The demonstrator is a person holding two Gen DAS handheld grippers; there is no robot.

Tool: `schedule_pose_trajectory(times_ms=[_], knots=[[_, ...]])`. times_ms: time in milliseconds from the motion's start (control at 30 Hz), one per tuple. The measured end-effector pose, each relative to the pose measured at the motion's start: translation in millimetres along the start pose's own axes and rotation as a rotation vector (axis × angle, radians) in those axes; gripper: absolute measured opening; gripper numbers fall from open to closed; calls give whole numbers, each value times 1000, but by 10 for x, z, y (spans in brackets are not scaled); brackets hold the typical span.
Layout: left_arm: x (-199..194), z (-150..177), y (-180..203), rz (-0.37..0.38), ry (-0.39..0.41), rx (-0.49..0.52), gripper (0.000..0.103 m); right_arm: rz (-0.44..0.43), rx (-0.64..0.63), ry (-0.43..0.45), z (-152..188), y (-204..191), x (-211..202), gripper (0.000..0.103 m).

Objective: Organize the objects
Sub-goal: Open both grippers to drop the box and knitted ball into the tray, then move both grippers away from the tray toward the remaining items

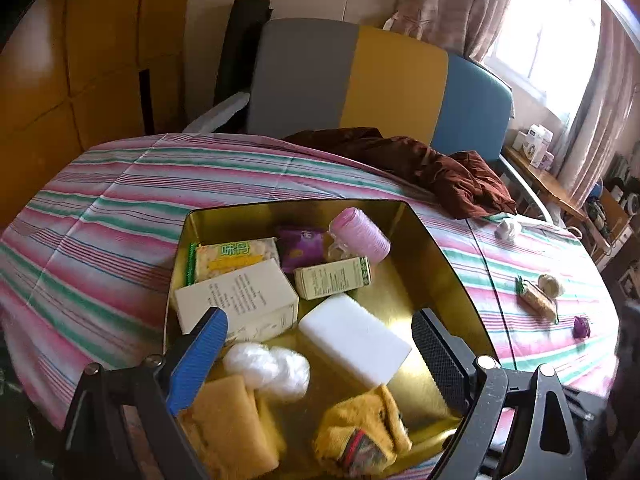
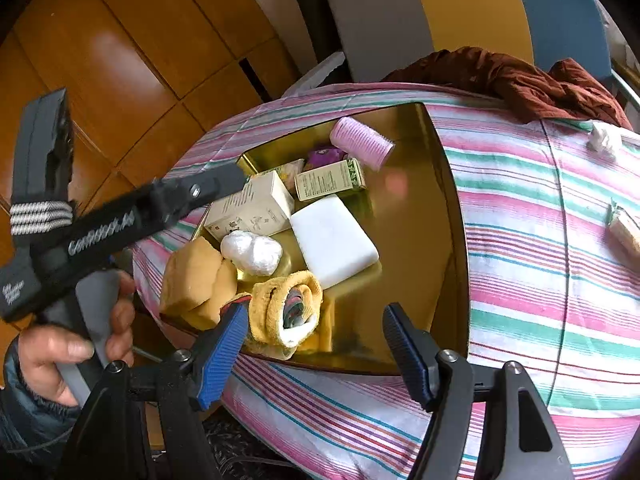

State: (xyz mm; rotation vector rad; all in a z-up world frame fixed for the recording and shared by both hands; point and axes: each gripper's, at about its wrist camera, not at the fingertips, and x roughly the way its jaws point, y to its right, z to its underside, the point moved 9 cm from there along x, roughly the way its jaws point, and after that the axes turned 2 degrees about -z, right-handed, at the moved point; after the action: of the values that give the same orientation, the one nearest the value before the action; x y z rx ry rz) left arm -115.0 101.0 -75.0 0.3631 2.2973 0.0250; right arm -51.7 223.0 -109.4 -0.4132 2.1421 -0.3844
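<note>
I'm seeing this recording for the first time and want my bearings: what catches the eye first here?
A shiny gold tray sits on the pink-and-green striped bedspread, packed with small things: a white block in the middle, a pink hair roller at the far end, a rolled yellow towel nearest the cameras. Behind it, a crumpled dark red cloth lies against a grey, yellow and blue headboard.

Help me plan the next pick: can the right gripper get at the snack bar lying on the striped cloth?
Probably yes. The snack bar lies alone on the striped cloth, outside the gold tray, and the right gripper is open and empty.
</note>
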Motion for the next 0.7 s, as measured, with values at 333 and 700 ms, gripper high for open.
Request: schedule_pose_trajectory(times_ms=[333, 700], knots=[[-244, 110, -64, -56, 47, 24, 94, 53, -14, 28, -25, 19, -95, 72], [-406, 143, 45, -50, 80, 62, 94, 105, -35, 58, -57, 15, -206, 72]])
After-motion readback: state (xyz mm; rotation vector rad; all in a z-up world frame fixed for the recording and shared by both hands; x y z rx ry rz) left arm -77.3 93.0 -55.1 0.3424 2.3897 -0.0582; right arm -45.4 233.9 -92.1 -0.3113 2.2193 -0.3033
